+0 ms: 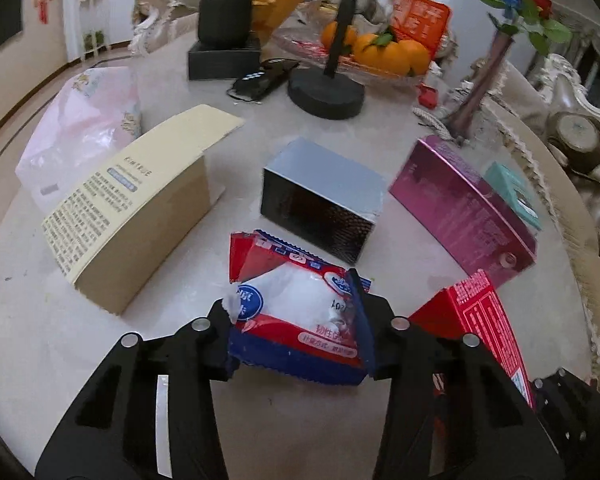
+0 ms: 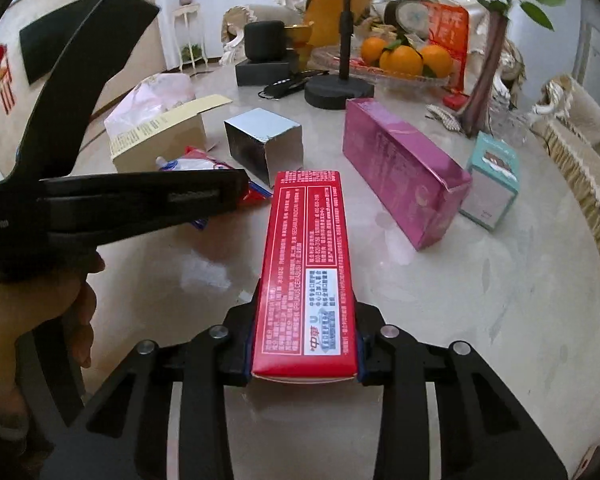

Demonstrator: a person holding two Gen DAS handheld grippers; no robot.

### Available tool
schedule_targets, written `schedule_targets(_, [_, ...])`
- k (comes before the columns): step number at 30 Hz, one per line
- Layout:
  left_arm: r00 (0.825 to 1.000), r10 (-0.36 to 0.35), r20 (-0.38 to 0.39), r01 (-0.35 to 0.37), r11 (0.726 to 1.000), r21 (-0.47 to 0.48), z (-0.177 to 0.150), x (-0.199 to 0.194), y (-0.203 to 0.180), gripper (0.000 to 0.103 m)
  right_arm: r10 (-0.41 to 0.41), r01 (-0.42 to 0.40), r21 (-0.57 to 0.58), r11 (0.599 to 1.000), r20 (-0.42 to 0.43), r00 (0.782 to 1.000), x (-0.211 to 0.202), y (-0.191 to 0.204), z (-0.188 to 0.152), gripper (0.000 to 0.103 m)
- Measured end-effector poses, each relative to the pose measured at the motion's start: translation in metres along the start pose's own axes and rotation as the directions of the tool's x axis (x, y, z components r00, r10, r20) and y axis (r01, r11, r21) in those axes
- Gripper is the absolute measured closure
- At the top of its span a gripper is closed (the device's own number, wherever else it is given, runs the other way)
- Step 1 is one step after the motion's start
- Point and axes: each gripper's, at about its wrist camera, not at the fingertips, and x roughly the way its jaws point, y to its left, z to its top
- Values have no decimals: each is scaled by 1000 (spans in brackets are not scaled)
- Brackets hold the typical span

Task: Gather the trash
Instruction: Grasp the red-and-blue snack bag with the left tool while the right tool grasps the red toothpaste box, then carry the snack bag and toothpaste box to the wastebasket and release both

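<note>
A torn red, white and blue snack wrapper (image 1: 300, 312) is lying crumpled on the marble table (image 1: 40, 340), near its front edge. Just beside it, a long red carton (image 2: 306, 276) printed with white text is lying flat, its length running away from the front edge toward the table's middle.

A home living room, probably: ornate sofa (image 1: 572, 128) (cream, fringed), oranges (image 1: 384, 54), flower vase (image 2: 490, 68).
</note>
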Motion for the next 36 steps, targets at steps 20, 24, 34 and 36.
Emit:
schedule_targets(20, [959, -246, 141, 207, 948, 243, -200, -226, -27, 60, 131, -133, 11, 991, 112, 985, -181, 26, -148, 70])
schedule_targets(24, [963, -248, 102, 216, 942, 256, -284, -255, -31, 60, 138, -139, -2, 990, 96, 986, -216, 47, -204, 70])
schedule_targets(34, [969, -210, -130, 238, 937, 255, -419, -222, -39, 60, 109, -106, 32, 994, -109, 988, -201, 70, -309, 70])
schedule_targets(36, [964, -198, -176, 239, 936, 257, -434, -207, -40, 60, 96, -91, 38, 995, -170, 981, -183, 69, -322, 70])
